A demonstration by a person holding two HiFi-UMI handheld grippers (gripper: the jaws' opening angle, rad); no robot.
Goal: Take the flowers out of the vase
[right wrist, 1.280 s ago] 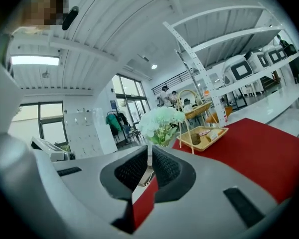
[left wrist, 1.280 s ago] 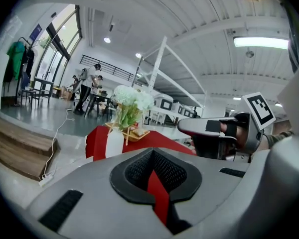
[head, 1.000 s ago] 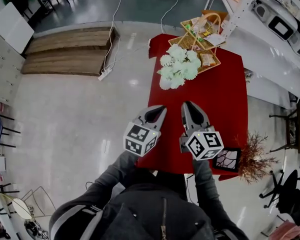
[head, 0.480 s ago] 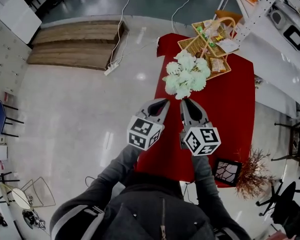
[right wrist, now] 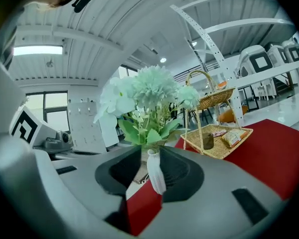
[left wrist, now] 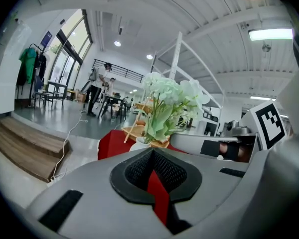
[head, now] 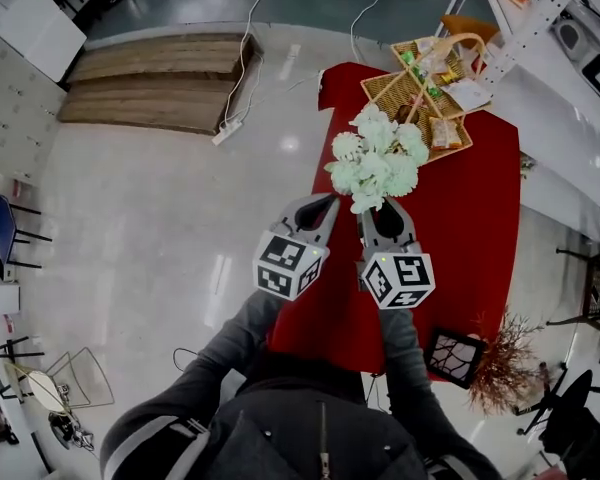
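**Facing the flowers with both grippers**

Head view: the pale green-white flowers (head: 377, 158) stand on the red table (head: 470, 238) near its left edge, in front of a wicker basket (head: 430, 88). The left gripper (head: 322, 204) and the right gripper (head: 380, 210) point at them side by side. The right one's tips lie under the nearest blooms. The left one's tips are just beside the blooms, near the table's edge.

Left gripper view: the jaws meet at the tips and hold nothing. Only a sliver of red table shows through the slit behind them. Ahead, the blooms rise from a white vase (left wrist: 139, 144), which is mostly hidden behind the jaws.

Right gripper view: the jaws stand narrowly apart, having just been opening. The vase shows upright in the gap with the stems in it. The pads do not press on it. I cannot tell whether it sits between the tips or just beyond them.
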